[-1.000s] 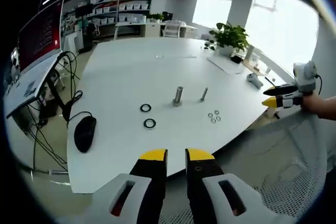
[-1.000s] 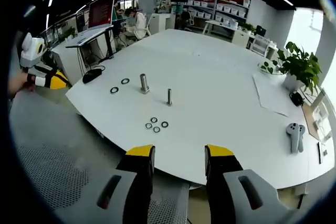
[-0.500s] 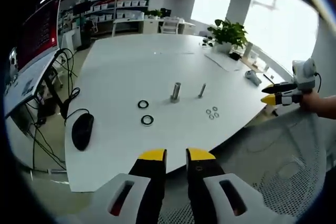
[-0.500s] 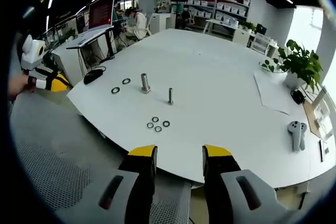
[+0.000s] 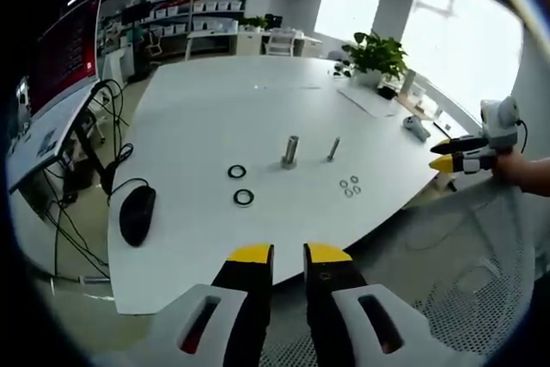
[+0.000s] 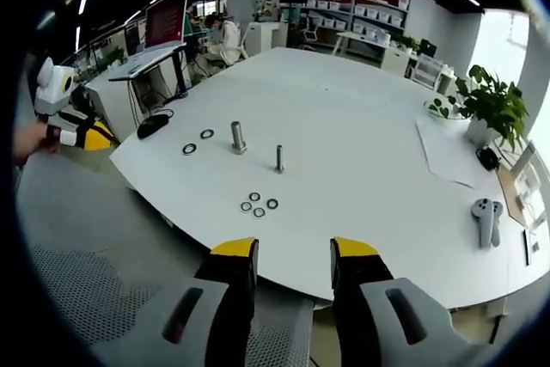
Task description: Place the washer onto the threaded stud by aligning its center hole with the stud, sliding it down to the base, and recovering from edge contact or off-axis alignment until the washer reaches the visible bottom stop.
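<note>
Small washers [image 6: 259, 205] lie on the table ahead and slightly left of the spread, empty right gripper [image 6: 292, 251], thin upright stud [image 6: 279, 158] just beyond; left gripper [image 5: 288, 253] narrowly parted, empty.

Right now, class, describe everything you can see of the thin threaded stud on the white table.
The thin threaded stud is a slim grey metal rod standing upright on the white table, nothing on it. The thicker stud stands beside it, apart; three small washers lie on the table short of it. In the left gripper view it stands untouched.
</note>
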### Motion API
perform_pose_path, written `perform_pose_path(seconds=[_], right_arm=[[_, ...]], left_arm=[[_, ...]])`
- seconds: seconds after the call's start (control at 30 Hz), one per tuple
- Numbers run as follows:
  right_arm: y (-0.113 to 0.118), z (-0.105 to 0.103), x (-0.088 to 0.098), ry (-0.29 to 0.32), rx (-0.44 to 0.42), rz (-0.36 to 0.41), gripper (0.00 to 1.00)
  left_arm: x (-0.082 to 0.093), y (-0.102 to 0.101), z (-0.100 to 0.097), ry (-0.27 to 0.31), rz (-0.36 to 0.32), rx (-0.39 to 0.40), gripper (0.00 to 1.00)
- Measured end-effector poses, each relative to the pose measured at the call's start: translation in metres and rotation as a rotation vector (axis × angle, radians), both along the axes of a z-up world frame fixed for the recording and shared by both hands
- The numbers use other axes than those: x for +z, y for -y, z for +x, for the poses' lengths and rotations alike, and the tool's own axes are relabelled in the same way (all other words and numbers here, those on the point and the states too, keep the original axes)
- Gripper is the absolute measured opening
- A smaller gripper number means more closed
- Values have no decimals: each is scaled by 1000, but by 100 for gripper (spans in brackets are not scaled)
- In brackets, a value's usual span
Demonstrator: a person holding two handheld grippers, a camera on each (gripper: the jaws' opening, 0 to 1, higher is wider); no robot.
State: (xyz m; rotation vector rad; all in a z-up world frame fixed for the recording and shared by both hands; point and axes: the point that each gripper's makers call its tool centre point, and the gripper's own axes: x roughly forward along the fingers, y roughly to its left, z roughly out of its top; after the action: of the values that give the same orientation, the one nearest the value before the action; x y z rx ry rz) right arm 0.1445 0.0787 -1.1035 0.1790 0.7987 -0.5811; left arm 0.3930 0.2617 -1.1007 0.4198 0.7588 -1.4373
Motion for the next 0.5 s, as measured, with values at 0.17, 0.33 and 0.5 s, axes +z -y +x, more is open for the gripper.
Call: perform_pose_path(seconds=[0.17,0.33,0.5], right_arm=[[-3,0,1,-6,8,-5,36],[-1,0,-1,-5,10,-4,36],[-1,-1,-1,-6,8,-3,35]], left_arm=[[0,-1,1,3,3,5,11],[2,-5,-3,5,13,6,11],[1,-3,1,3,10,12,10]])
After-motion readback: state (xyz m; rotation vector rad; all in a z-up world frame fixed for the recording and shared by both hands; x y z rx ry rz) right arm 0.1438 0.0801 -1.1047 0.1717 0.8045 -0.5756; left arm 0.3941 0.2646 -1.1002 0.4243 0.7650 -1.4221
